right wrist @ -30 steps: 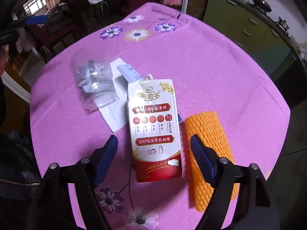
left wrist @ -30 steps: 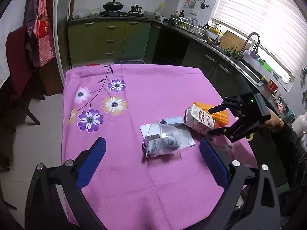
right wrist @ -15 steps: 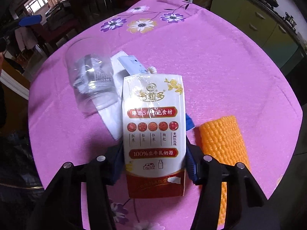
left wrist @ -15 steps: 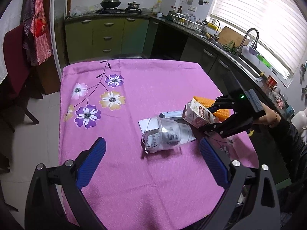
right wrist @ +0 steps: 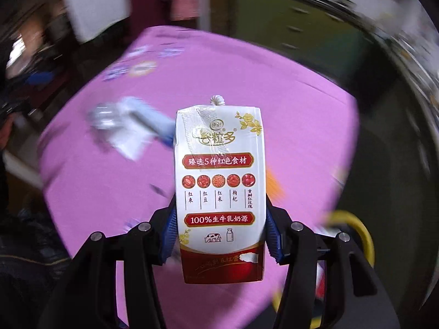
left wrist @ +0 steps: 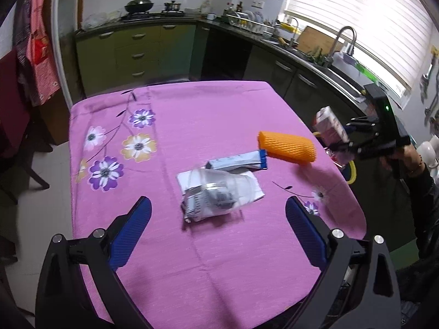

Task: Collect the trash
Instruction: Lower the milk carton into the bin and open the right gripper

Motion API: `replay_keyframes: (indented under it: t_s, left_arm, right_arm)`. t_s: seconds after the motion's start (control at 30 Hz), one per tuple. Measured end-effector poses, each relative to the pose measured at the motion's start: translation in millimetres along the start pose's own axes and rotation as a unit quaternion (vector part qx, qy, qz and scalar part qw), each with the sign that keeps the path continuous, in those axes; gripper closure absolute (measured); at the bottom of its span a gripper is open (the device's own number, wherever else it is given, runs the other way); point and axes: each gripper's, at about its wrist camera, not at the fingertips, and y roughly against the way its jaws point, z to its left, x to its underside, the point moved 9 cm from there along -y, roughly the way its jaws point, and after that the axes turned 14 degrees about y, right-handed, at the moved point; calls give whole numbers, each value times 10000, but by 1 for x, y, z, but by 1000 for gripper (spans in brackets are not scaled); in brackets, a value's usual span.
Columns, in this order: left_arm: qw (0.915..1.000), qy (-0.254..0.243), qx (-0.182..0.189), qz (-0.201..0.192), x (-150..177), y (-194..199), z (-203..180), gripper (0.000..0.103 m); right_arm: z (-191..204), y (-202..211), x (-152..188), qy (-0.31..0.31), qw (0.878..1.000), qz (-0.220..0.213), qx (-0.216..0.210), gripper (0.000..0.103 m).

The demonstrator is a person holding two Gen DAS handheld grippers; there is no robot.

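Note:
My right gripper (right wrist: 219,235) is shut on a white and red milk carton (right wrist: 219,192) and holds it in the air beyond the table's right edge; it shows in the left wrist view (left wrist: 329,126) too. An orange foam net sleeve (left wrist: 286,148), a blue and white wrapper (left wrist: 238,161), a crumpled clear plastic cup (left wrist: 216,192) and a white paper (left wrist: 255,186) lie on the pink flowered tablecloth (left wrist: 192,246). My left gripper (left wrist: 218,233) is open and empty, just in front of the cup.
Green kitchen cabinets (left wrist: 131,52) and a counter with a sink (left wrist: 340,44) run behind and to the right of the table. A yellow-rimmed object (right wrist: 356,230) shows below the right gripper. A dark red chair (left wrist: 13,109) stands at the left.
My right gripper closed on the milk carton, lifted it off the table and carried it out past the right edge. The left gripper stayed open over the near part of the table.

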Motion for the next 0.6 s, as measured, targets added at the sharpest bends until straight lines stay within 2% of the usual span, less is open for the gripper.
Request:
replay_keyframes:
  t_s: [0.07, 0.17, 0.3, 0.6]
  left_arm:
    - [9999, -85, 45, 41, 1, -4, -8, 10]
    - [9998, -174, 85, 92, 1, -8, -18, 10]
    - [9995, -276, 91, 125, 1, -11, -28, 10]
    - [9988, -468, -12, 160, 2, -10, -39, 10]
  right_arm:
    - [-28, 7, 25, -407, 9988, 133, 254, 50]
    - [-79, 9, 82, -1170, 9892, 565, 672, 50]
    - [-115, -7, 136, -1794, 9753, 1044, 748, 49]
    - [-138, -64, 170, -2123, 9620, 1644, 507, 49]
